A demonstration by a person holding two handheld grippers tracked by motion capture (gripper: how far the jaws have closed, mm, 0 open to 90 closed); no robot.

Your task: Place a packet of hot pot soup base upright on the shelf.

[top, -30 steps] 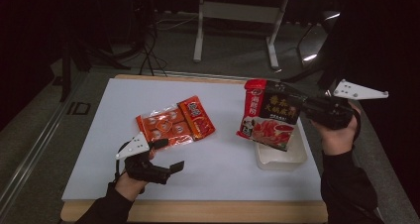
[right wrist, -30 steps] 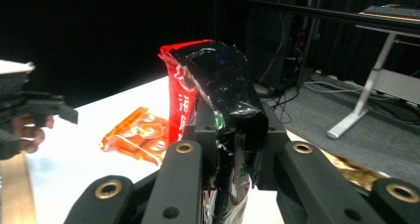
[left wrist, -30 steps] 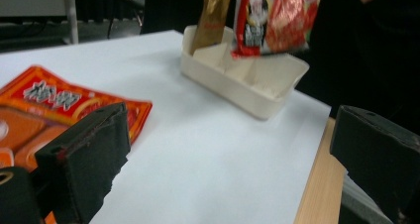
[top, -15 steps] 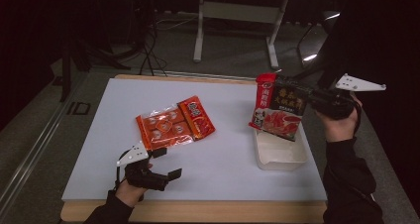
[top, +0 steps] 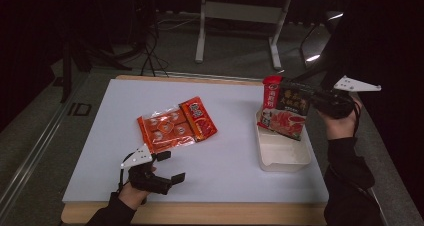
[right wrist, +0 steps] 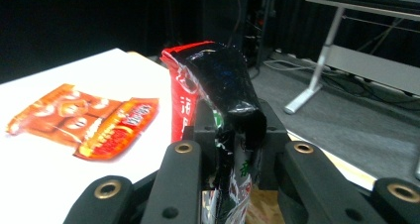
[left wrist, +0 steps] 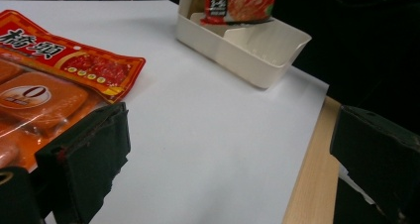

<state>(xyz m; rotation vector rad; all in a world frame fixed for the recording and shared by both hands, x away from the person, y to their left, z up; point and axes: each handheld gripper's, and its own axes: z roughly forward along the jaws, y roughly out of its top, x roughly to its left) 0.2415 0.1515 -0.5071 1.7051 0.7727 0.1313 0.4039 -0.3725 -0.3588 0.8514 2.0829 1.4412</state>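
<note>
Black-and-red snack bag [top: 284, 111] hangs pinched in your right hand-held gripper [top: 311, 99], its lower end over the cream tray [top: 282, 156], ready to drop in. Your left hand-held gripper [top: 167, 167] waits open beside the orange packet [top: 176, 125] on the desk [top: 230, 156].

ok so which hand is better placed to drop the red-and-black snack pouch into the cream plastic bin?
Right. Its tongs are shut on the red-and-black snack pouch, whose lower edge is at the cream plastic bin. The left tongs are open, far across the table.
</note>
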